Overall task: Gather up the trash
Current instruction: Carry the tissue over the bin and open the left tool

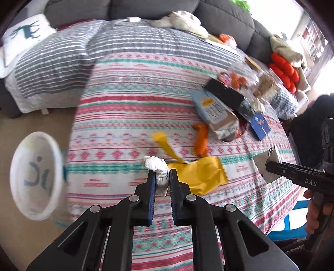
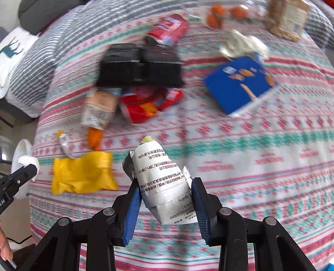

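My left gripper (image 1: 162, 174) is shut on a crumpled white tissue (image 1: 157, 165), held above the patterned tablecloth (image 1: 129, 108). My right gripper (image 2: 165, 184) is shut on a crushed white printed carton (image 2: 165, 183); that carton (image 1: 266, 164) and gripper also show at the right of the left wrist view. The left gripper with the tissue (image 2: 29, 161) shows at the left edge of the right wrist view. A white bin (image 1: 35, 177) stands on the floor left of the table. On the cloth lie a yellow wrapper (image 1: 200, 177), an orange wrapper (image 1: 200, 139) and a yellow strip (image 1: 165, 146).
More litter sits further back: a black tray (image 2: 139, 66), red cans (image 2: 169, 29), a red packet (image 2: 144, 106), a blue packet (image 2: 240, 83), a light blue box (image 1: 210, 108), tangerines (image 2: 217, 14). A grey sofa (image 1: 146, 8) with a deer cushion (image 1: 23, 35) stands behind. A hand (image 1: 313, 212) holds the right gripper.
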